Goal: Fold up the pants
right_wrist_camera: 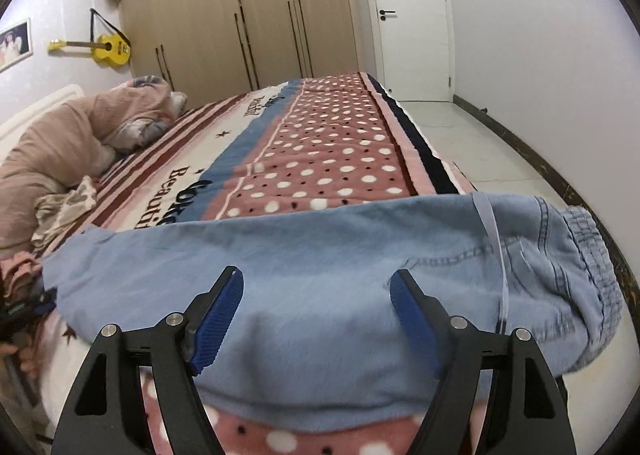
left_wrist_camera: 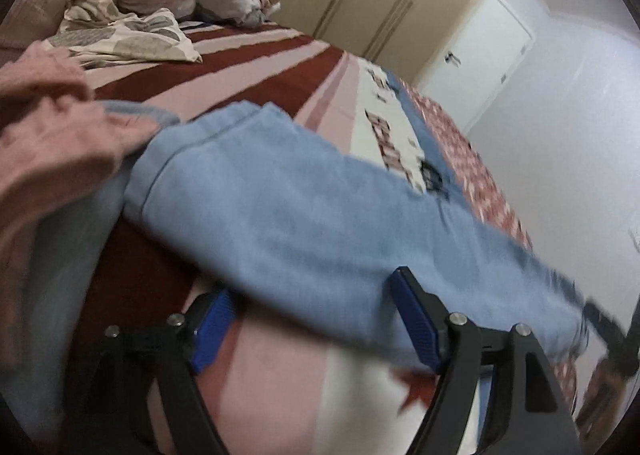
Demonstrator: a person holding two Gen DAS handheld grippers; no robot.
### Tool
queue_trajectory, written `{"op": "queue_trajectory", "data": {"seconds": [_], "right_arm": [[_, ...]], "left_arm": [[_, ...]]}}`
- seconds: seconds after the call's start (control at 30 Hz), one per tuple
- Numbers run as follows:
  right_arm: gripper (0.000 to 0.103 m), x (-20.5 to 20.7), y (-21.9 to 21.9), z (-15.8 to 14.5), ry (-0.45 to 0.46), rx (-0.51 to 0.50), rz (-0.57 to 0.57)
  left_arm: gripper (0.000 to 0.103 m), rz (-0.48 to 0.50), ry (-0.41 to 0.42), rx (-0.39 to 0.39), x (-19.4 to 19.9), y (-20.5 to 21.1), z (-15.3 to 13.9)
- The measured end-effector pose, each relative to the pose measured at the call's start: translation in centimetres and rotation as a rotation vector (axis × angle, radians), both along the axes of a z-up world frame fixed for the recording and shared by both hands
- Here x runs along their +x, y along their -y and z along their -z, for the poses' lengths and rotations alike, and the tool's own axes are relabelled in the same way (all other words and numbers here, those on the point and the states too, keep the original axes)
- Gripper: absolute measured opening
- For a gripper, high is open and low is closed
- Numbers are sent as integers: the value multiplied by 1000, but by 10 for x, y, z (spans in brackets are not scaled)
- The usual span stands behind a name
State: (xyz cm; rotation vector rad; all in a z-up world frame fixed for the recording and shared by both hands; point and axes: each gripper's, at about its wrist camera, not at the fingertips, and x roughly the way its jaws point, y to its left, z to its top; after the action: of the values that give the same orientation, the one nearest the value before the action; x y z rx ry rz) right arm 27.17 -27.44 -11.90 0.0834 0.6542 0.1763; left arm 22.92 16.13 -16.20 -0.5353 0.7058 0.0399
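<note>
Light blue denim pants (left_wrist_camera: 304, 215) lie stretched across the bed, both legs stacked, cuffs at the left in the left wrist view. In the right wrist view the pants (right_wrist_camera: 304, 255) span the frame, with the elastic waistband (right_wrist_camera: 592, 255) at the right near the bed edge. My left gripper (left_wrist_camera: 312, 319) is open, its blue pads at the near edge of the leg part, the left pad partly under the cloth. My right gripper (right_wrist_camera: 316, 315) is open, its pads over the seat part, holding nothing.
The bed has a striped and polka-dot blanket (right_wrist_camera: 332, 143). A pink garment (left_wrist_camera: 48, 127) lies beside the cuffs. A patterned cloth (left_wrist_camera: 128, 35) and a bundled duvet (right_wrist_camera: 72, 135) sit at the head end. Wardrobes (right_wrist_camera: 240, 11), a door (right_wrist_camera: 412, 15) and tiled floor (right_wrist_camera: 500, 151) lie beyond.
</note>
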Motion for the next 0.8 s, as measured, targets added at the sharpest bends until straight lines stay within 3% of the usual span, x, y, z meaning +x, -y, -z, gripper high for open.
{"op": "queue_trajectory", "data": {"seconds": [0.17,0.27,0.3,0.33,0.57,0.8], "right_arm": [[73,-12,0,7,-15,19,12],[73,-18,-1,11,-21,34,16],[73,-18,0,12,-25,41,14],[73,-20,0,13,-30,51,13],[73,-31,9,13,-49,79,44],[73,-47,19,6,-59,100,58]], "left_arm": [[69,-52,10,-10,35,-5,1],[33,-82,15,-1,50,-9,-2],[14,-97,17,23,53,-11,-6],[8,-100,34,31,53,-13,-10],[4,-89,185,117,35,-15,-56],[4,-132,223,137,19,-38,-81]]}}
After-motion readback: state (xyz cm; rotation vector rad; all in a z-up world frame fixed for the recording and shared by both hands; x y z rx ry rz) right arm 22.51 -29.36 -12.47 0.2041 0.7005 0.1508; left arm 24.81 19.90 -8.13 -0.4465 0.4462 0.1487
